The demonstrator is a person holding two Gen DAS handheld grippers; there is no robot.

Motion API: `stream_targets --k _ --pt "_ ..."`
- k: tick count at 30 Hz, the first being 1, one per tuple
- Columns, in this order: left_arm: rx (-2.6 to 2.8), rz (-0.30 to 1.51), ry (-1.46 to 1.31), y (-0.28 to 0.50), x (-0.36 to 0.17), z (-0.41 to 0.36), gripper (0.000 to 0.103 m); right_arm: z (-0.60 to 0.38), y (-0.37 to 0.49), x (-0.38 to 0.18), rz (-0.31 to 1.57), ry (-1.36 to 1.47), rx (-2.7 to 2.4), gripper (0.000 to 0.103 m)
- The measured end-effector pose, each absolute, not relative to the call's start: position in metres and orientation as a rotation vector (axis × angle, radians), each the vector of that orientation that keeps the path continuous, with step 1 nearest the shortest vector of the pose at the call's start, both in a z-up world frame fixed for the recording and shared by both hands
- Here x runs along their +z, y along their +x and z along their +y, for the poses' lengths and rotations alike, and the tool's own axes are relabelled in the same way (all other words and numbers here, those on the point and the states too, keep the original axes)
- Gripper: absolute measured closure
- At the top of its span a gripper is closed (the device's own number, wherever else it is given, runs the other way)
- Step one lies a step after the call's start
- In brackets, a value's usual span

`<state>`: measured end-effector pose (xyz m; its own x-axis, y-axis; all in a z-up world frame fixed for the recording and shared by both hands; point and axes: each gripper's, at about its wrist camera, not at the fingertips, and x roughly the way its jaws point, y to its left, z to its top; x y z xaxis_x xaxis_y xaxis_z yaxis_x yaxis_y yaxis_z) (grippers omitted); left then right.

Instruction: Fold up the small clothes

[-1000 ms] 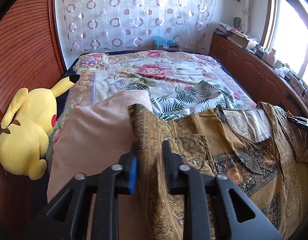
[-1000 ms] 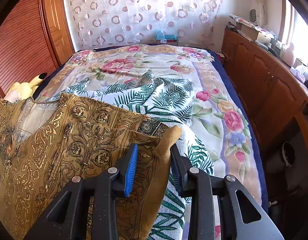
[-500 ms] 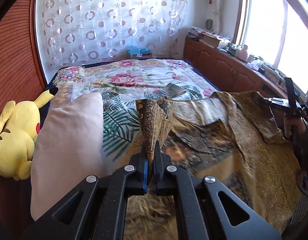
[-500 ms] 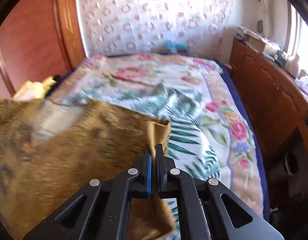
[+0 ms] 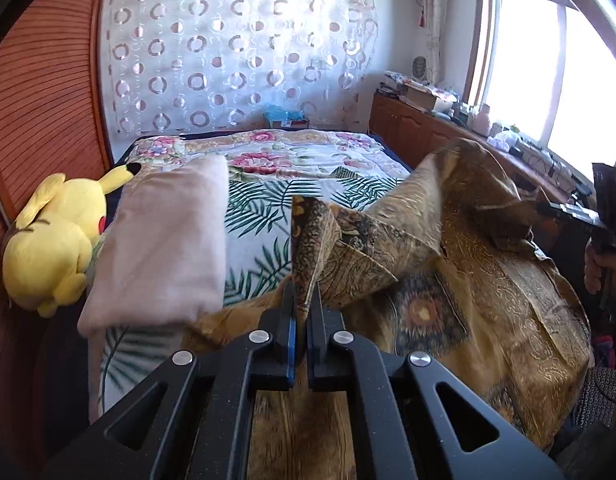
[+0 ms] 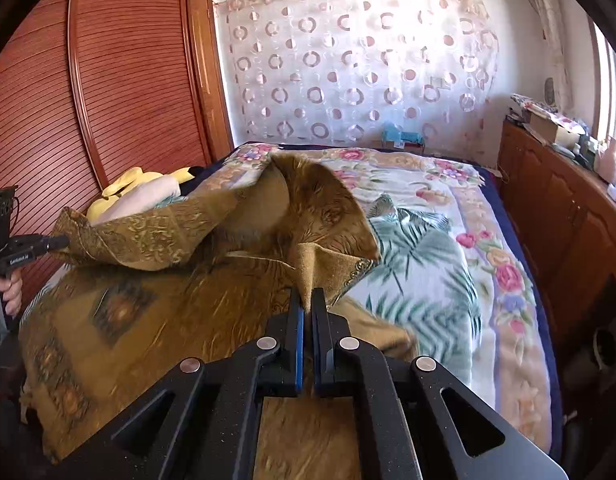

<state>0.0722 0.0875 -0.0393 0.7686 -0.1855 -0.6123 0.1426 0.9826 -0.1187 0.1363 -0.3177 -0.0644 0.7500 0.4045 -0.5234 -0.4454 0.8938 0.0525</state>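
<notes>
Gold-patterned garment point(image 5: 467, 280) pinched by both claws above the floral bed point(image 5: 308, 152).

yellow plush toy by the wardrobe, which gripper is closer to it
Left. The left gripper, clamped on the brown shirt, is near the yellow plush; the right gripper holds the shirt's far side.

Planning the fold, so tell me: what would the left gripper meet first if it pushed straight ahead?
Probably the leaf-print bedspread beyond the brown patterned garment that the left gripper is shut on; depth is unclear.
</notes>
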Motion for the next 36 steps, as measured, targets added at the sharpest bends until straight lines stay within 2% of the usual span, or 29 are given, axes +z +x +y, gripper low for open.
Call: stream_targets --k 6,15,20,22,24,26,28,30,31,33,35,36 --pt "-0.14 0.663 -0.173 0.02 -0.054 0.113 0.099 -0.351 0.07 -0.078 0.571 -0.046 0.45 0.1" --pt "-0.06 0.66 -0.172 -0.028 -0.056 0.133 0.098 -0.379 -0.003 -0.077 0.608 -0.027 0.4 0.1" --pt "-0.03 0.64 -0.129 -0.037 -0.05 0.136 0.081 -0.364 -0.002 -0.079 0.664 -0.07 0.325 0.1" --pt "-0.021 0.615 -0.128 -0.042 -0.045 0.14 0.068 -0.359 -0.002 -0.072 0.651 -0.082 0.316 0.1" --pt "-0.029 0.592 -0.134 -0.042 -0.037 0.144 0.059 -0.358 -0.005 -0.065 0.639 -0.091 0.308 0.1" --pt "-0.029 0.581 -0.127 -0.041 -0.03 0.147 0.05 -0.353 -0.008 -0.054 0.618 -0.106 0.309 0.094" --pt "-0.024 0.569 -0.125 -0.04 -0.026 0.148 0.034 -0.351 -0.012 -0.047 0.599 -0.121 0.307 0.089" --pt "-0.013 0.556 -0.15 -0.037 -0.023 0.152 0.026 -0.352 -0.013 -0.037 0.583 -0.127 0.295 0.079" --pt "-0.014 0.55 -0.163 -0.035 -0.022 0.154 0.023 -0.352 -0.016 -0.036 0.573 -0.128 0.29 0.074" --pt "-0.006 0.549 -0.165 -0.032 -0.021 0.154 0.023 -0.353 -0.019 -0.028 0.554 -0.129 0.286 0.07" --pt "-0.001 0.551 -0.152 -0.025 -0.02 0.153 0.023 -0.353 -0.022 -0.026 0.543 -0.132 0.276 0.057" --pt "0.001 0.552 -0.144 -0.022 -0.02 0.152 0.023 -0.355 -0.022 -0.027 0.541 -0.136 0.273 0.054"
